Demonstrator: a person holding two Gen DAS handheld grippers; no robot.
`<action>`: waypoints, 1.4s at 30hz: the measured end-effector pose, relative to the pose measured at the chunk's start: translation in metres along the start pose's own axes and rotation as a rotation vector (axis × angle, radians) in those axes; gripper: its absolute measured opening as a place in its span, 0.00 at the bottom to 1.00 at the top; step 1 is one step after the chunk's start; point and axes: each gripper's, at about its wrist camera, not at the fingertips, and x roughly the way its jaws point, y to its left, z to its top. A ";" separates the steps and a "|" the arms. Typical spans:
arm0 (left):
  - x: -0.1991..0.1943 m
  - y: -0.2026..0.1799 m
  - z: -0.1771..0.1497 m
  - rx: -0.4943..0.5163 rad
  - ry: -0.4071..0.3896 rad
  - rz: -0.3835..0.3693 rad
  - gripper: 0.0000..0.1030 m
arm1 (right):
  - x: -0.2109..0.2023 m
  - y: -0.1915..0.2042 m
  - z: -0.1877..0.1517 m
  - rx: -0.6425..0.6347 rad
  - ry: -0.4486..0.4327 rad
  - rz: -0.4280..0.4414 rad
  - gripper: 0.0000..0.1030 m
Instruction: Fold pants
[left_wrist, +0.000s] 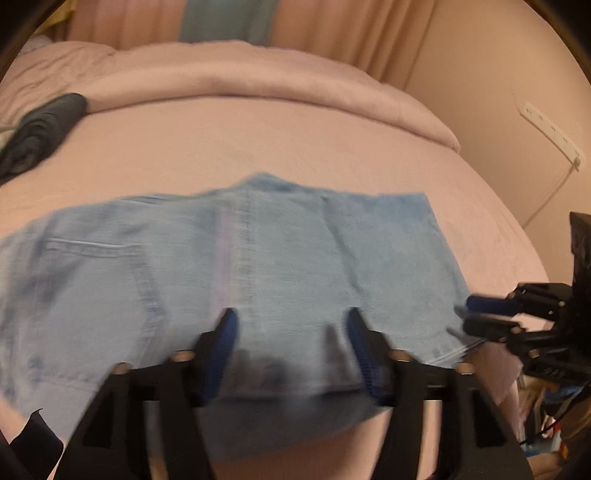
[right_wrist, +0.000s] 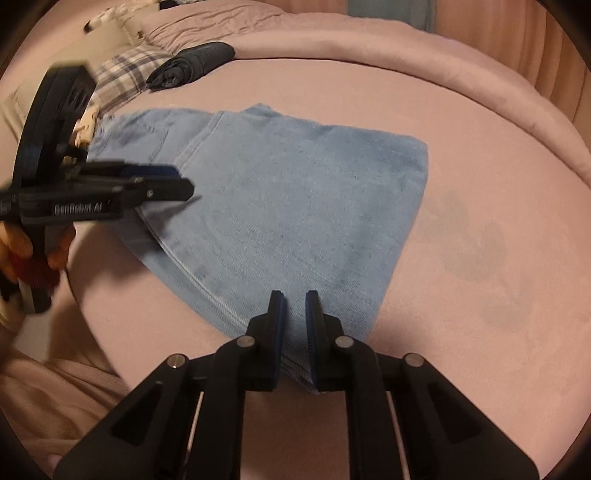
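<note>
- The pants, light blue denim, lie already folded into a compact trapezoid across the middle of the right wrist view, flat on the pink bed. A back pocket shows near the upper left of the bundle, so the waist end points toward frame left.
- Their long axis runs from the upper left down to the lower centre of that view; in the left wrist view it runs left to right across the middle.
- Your right hand-held gripper sits at the bottom centre, its fingers narrowly parted with the near corner of the stacked denim edge between them. Whether they actually pinch the cloth I cannot tell.
- Your left hand-held gripper is spread wide over the near long edge, with denim directly ahead and beneath it. In the right wrist view it comes in from the left at mid-height, above the seam.
- Judging by this, both hand-held grippers are at the same near edge, the right at the end corner and the left further along.
- Farther off, a dark folded garment lies at the upper left and plaid cloth beside it, both well apart from the pants.
</note>
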 end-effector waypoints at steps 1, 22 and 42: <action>-0.009 0.005 -0.001 -0.014 -0.021 0.002 0.71 | -0.007 0.002 0.004 0.009 -0.031 0.016 0.27; -0.076 0.193 -0.076 -0.794 -0.246 -0.085 0.71 | 0.036 0.085 0.084 -0.044 -0.088 0.214 0.38; -0.057 0.185 -0.040 -0.726 -0.260 -0.053 0.19 | 0.047 0.076 0.080 0.003 -0.037 0.159 0.38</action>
